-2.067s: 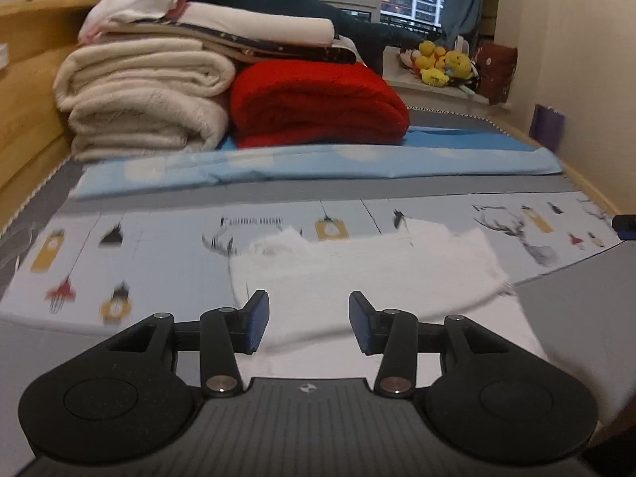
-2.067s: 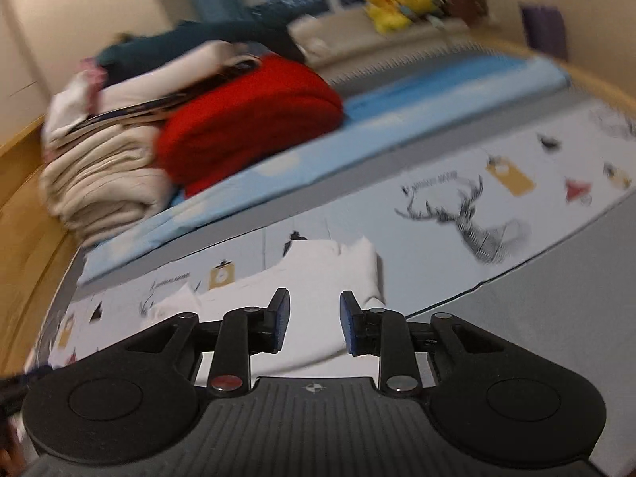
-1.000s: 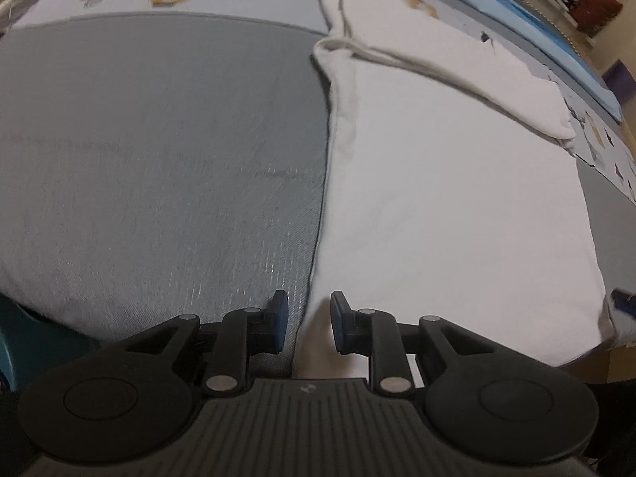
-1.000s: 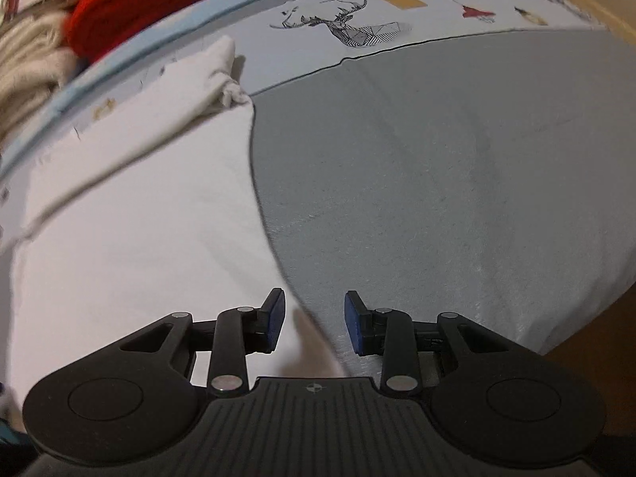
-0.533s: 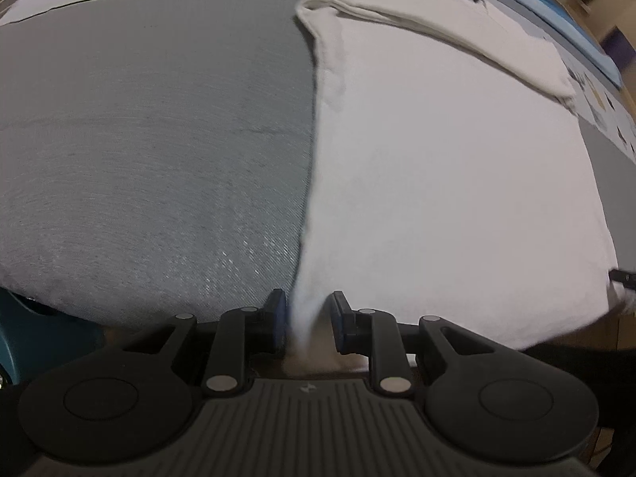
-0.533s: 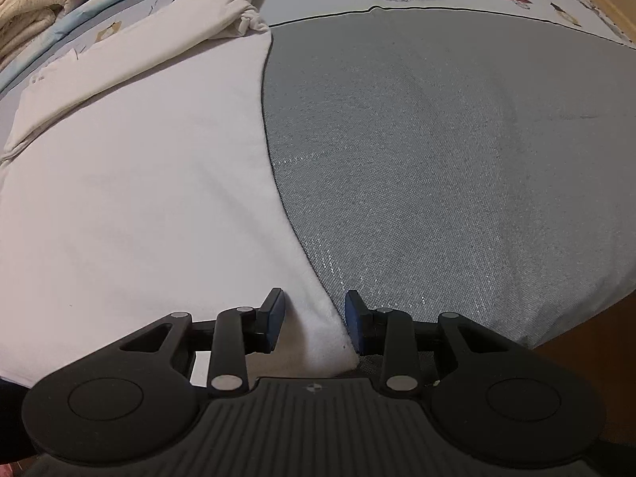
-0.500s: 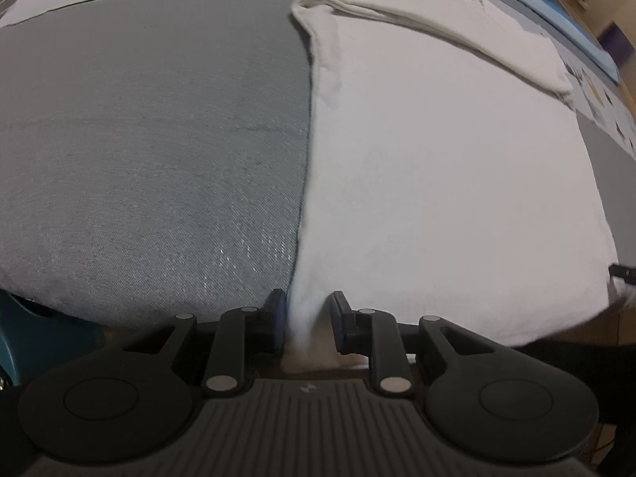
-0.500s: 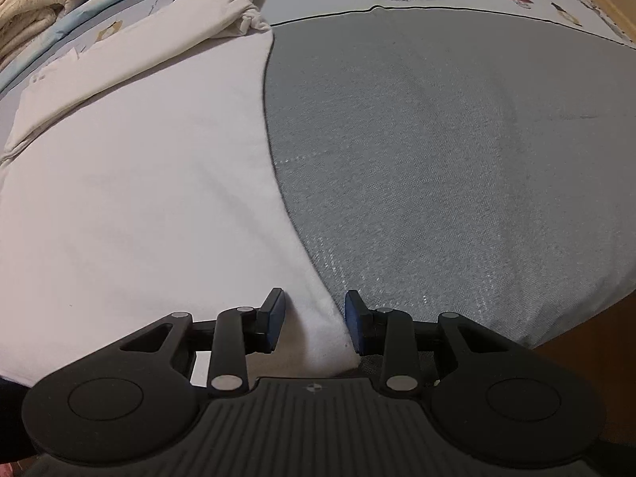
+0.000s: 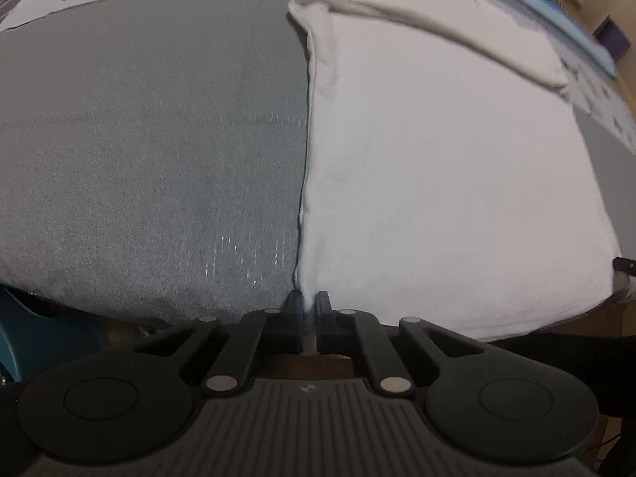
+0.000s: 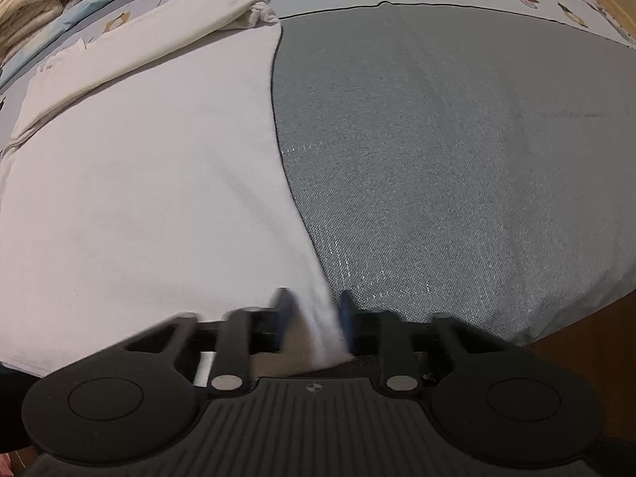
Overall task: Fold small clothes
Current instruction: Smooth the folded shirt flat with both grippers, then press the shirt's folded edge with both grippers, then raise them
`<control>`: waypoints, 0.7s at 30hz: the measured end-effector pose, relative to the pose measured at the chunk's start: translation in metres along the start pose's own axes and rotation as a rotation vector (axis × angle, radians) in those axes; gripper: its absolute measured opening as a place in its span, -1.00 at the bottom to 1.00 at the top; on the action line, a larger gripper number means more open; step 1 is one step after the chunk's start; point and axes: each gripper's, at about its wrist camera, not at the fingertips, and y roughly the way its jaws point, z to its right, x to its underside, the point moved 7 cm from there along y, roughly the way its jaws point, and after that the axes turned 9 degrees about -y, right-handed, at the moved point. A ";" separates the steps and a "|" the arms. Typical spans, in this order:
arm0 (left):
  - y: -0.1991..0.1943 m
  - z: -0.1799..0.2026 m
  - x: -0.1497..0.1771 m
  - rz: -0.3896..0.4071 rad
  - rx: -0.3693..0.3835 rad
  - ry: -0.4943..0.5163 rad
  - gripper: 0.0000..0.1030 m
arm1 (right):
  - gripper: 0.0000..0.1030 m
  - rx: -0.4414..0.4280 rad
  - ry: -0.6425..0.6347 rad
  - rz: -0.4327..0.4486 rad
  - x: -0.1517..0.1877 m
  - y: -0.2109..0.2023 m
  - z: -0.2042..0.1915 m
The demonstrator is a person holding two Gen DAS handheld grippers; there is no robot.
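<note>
Fingers first, left wrist view: the blue-tipped fingers (image 9: 293,305) of my left gripper (image 9: 306,305) are drawn almost together, with a thin sliver of the flat white cotton garment (image 9: 437,151) pinched between them at its near left corner. I judge the grasp made on this side. The garment lies spread on the grey woven bed cover (image 9: 151,139), its left edge running straight away from the gripper, and a folded-in band of cloth crosses its far end. The garment's near hem sits at the edge of the bed.

Right wrist view: the fingers (image 10: 283,310) of my right gripper (image 10: 314,312) stand apart, blurred by motion, with the garment's near right corner lying between them. I see no clamp on the cloth here; the jaws straddle it only. The white garment (image 10: 139,183) fills the left of this view, the grey cover (image 10: 457,159) the right.

Step in hand, in my judgement: seizing both near corners ahead of a fold away from me. The next move calls for closing the right fingers squarely on the corner, then lifting both corners level and carrying the hem toward the far end, keeping the cloth taut so it does not skew.
</note>
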 end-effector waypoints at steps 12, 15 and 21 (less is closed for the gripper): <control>0.003 -0.004 0.012 -0.055 -0.002 -0.011 -0.82 | -0.79 0.001 0.006 -0.034 0.006 0.001 -0.003; 0.003 -0.006 0.012 -0.051 -0.006 -0.025 -0.82 | -0.79 0.005 0.003 -0.042 0.006 0.000 -0.003; 0.003 -0.001 0.013 -0.046 -0.014 -0.019 -0.81 | -0.79 0.016 -0.032 -0.043 0.008 -0.001 -0.004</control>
